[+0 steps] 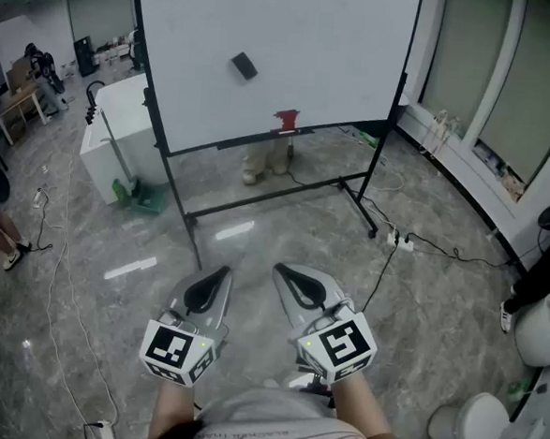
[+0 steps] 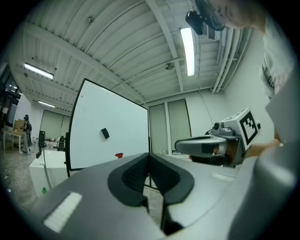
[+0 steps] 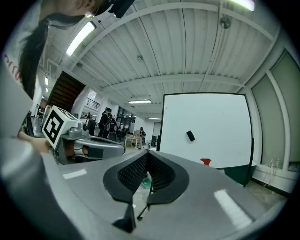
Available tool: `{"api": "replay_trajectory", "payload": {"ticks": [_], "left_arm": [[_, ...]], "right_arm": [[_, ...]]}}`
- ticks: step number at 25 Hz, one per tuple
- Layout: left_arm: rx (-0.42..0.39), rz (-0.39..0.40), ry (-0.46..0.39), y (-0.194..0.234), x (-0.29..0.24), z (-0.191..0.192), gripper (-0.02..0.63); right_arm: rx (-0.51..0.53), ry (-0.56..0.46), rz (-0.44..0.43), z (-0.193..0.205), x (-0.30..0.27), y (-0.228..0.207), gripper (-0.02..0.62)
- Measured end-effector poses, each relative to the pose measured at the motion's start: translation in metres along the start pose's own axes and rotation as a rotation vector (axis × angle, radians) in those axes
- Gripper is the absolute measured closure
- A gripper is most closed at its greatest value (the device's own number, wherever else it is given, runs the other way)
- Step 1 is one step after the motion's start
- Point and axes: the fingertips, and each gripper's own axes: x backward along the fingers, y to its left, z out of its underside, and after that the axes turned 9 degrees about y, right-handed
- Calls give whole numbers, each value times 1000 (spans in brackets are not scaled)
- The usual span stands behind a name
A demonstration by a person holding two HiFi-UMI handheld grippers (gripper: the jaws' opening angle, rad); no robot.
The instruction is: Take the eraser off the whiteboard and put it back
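Two tools sit low in the middle of the head view, side by side with a small gap between them. On the left, the left hand-held gripper has its jaws pressed together with nothing in them. Next to it, the right hand-held gripper is pressed together too, and it holds nothing.

Far from both, the black eraser sticks on the whiteboard in the upper middle of the frame, a bit tilted. A small red thing sits at the board's bottom edge, lower and to the right of the eraser.

Open grey floor lies between the grippers and the board. The black stand legs run across that floor. A black cable and a white power strip lie to the right. At the upper left stands a white box, with a green thing at its foot.
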Motion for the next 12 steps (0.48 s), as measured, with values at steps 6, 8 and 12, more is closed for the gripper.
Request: {"api": "replay_trajectory", "payload": {"ticks": [6,8,12], "left_arm": [[-9,-5,-7,3,-4,-2,609],[-12,-9,-2,3,-6,-1,609],[-5,-20,10,2,-10,2,609]], "right_arm": [[12,-12,-16,4,-4,-3,595],[16,-6,-17,5,-6,-4,595],[20,1,-37,7,-6,-5,595]]}}
